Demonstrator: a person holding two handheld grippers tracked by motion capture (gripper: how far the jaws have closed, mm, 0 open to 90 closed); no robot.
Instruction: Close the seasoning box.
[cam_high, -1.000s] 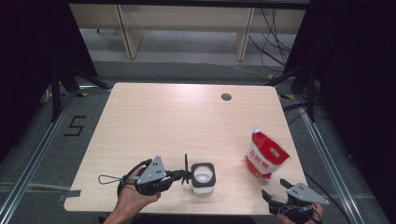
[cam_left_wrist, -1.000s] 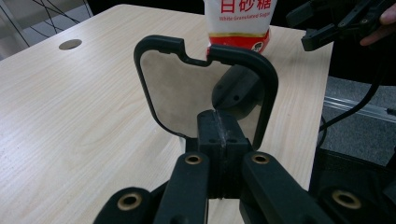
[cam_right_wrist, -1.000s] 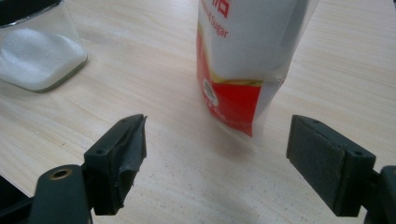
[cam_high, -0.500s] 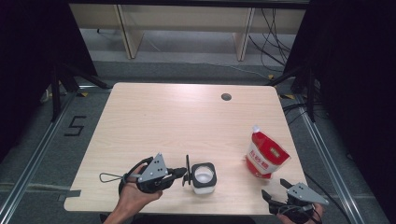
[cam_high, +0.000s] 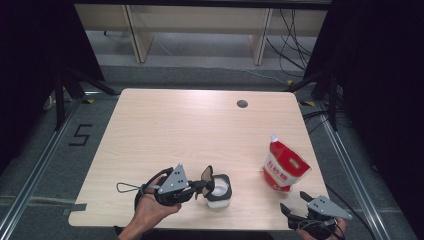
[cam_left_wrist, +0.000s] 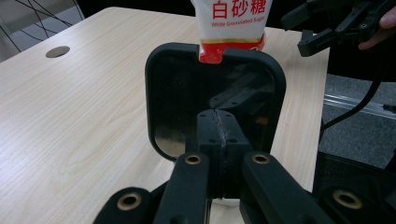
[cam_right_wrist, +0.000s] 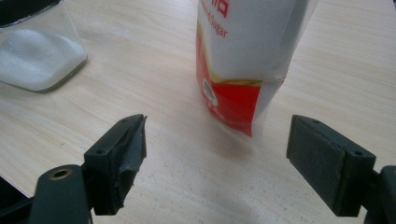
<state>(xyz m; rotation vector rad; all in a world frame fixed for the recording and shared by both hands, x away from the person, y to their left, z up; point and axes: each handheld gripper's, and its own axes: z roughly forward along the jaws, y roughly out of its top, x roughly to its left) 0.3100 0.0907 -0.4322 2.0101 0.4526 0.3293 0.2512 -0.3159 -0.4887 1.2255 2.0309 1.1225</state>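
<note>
A small clear jar holding white granules stands near the table's front edge, its black flip lid raised upright. My left gripper lies level beside the jar, pointing right. In the left gripper view its jaws are shut flat together, tips at the lid's inner face; nothing shows between them. A red and white sugar bag stands at the right. My right gripper waits open at the front right corner, the bag ahead between its spread jaws, untouched, and the jar to its left.
The light wooden table has a round cable hole at the back right. Wooden shelf legs and cables stand on the floor beyond the far edge, metal rails along both sides. The right gripper is visible past the bag.
The left gripper has edged slightly right toward the jar, and the lid stands a little more upright. The right gripper and the bag have stayed put.
</note>
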